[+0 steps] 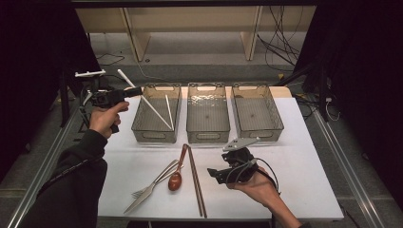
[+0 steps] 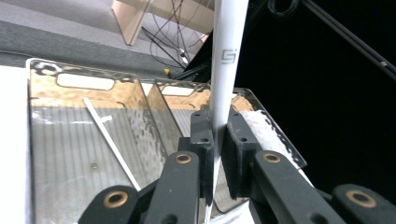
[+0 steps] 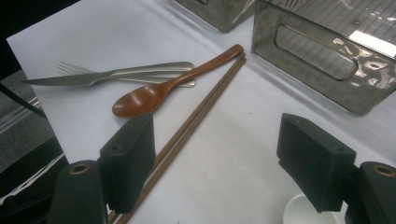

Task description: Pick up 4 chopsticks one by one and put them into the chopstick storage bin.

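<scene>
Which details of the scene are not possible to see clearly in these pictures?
- White plastic chopstick clamped in the left gripper: its upper end is cut off by the top edge of the left gripper view.
- Pair of brown wooden chopsticks: their near ends are hidden behind a black finger in the right gripper view.
- White round object: cut off by the bottom edge; cannot identify.
</scene>
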A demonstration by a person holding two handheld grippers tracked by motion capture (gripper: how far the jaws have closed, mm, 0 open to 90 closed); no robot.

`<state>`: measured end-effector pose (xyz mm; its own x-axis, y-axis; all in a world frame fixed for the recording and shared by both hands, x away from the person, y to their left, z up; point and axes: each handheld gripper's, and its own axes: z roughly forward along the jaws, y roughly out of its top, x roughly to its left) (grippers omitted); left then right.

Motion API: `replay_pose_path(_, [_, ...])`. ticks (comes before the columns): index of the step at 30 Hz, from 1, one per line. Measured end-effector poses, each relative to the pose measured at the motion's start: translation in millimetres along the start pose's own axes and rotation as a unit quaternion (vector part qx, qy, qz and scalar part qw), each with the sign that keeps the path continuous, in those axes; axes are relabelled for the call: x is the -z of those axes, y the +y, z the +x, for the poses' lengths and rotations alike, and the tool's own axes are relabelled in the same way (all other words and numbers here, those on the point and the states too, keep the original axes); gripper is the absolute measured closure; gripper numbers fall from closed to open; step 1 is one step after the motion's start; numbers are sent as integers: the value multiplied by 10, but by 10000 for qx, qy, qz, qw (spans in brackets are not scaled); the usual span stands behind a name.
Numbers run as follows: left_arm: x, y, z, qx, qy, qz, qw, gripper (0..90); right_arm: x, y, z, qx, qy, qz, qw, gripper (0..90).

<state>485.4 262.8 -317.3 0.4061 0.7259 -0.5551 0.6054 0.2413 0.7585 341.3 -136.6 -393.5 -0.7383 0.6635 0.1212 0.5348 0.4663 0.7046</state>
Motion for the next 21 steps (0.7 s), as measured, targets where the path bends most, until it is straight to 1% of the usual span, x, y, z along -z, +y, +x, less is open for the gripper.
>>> replay_pose_path(4, [-88, 11, 35, -25, 171, 74, 9998, 829, -6, 1, 1, 14, 12, 10, 10000, 287])
replay_pose_path(9, [-219, -13, 102, 7, 358, 158, 9992, 827, -4, 0, 1, 16, 25, 0, 10000, 287])
replay_pose_path(13, [-321, -40, 157, 28, 500, 278, 9984, 827, -1, -1, -6, 0, 32, -9, 10000, 287])
replay_pose_path(16, [-386, -58, 179, 49, 574, 337, 9978, 827, 0, -1, -5, 3, 36, -9, 10000, 287])
replay_pose_path(17, [-402, -64, 184, 11, 595, 375, 9975, 826, 0, -1, -4, 7, 37, -7, 10000, 287])
replay_pose_path(21, [-461, -85, 197, -16, 639, 506, 9967, 825, 2, 0, -2, 31, 39, -7, 10000, 287])
